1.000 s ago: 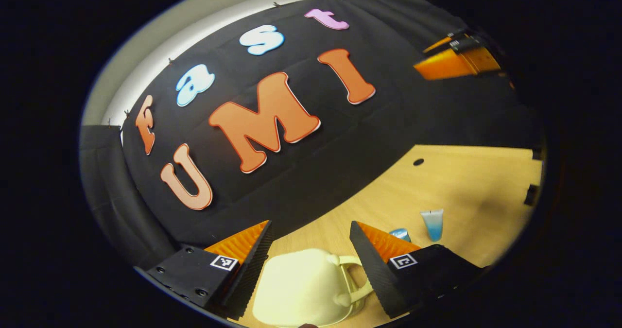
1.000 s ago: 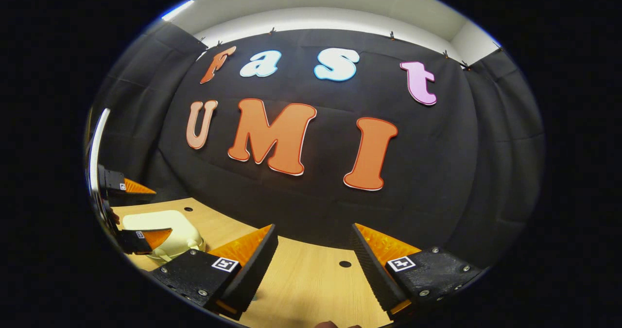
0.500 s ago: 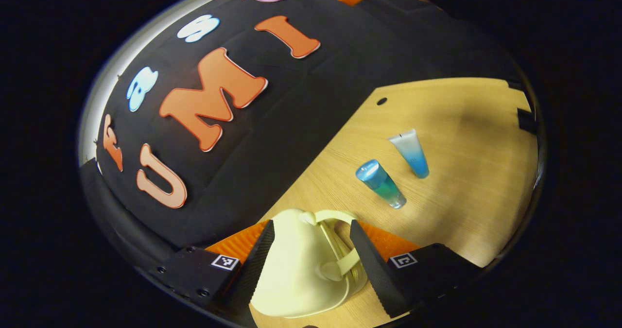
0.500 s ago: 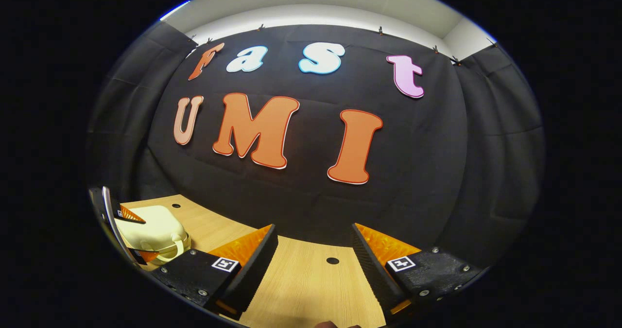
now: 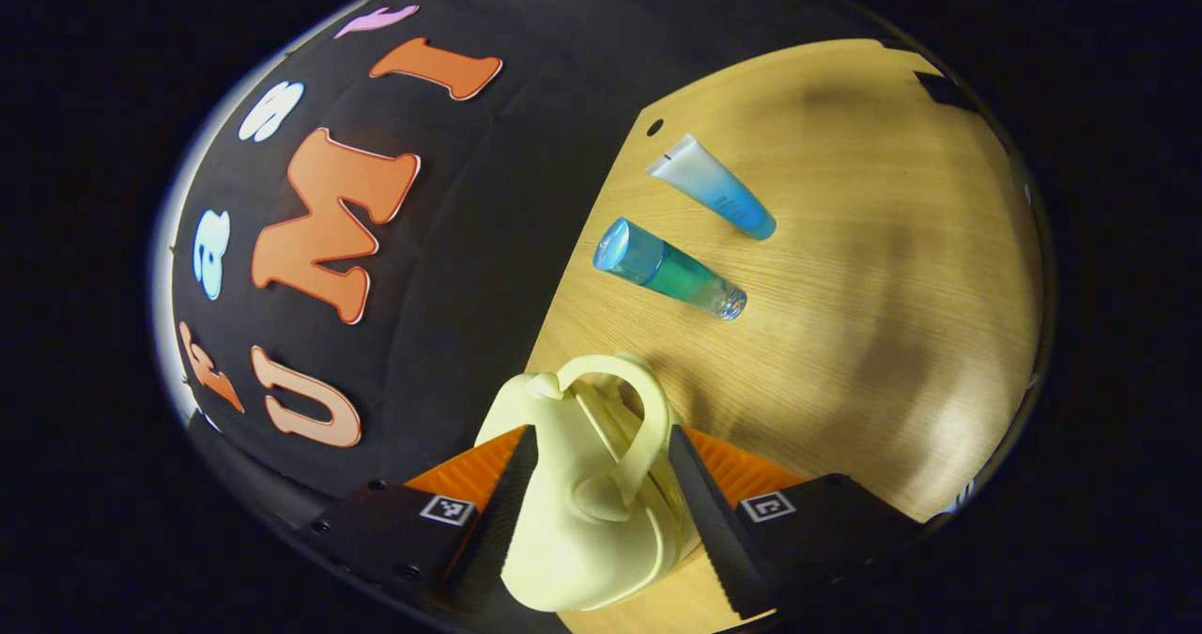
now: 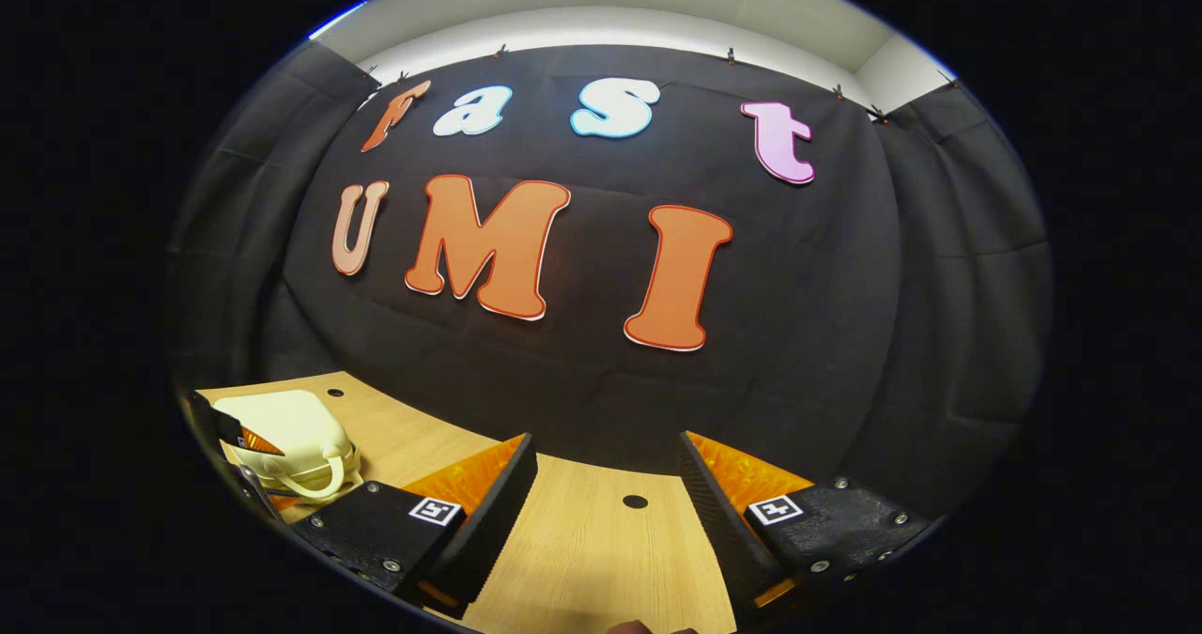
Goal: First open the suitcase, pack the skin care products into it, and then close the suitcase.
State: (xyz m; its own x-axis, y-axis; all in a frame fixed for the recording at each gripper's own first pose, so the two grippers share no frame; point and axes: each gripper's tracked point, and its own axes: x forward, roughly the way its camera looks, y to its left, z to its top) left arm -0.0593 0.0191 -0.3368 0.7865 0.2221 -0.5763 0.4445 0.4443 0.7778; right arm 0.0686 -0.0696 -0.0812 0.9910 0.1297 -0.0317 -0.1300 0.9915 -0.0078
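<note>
The small cream suitcase lies closed on the wooden table, its looped handle toward the camera. My left gripper is shut on the suitcase, one finger against each side. Beyond it lie a blue-green bottle and a white-to-blue tube, both on their sides. In the right gripper view the suitcase sits at the far left with the left gripper's fingers around it. My right gripper stands open above bare table, holding nothing.
The black cloth wall runs close along the table's far edge. A small round hole is in the tabletop ahead of the right gripper, another hole near the tube. Bare wood lies right of the bottle and tube.
My left gripper rolled and dropped down over the suitcase, and its fingers drew in onto the case's sides. The bottle and tube came into full view. The right gripper barely shifted.
</note>
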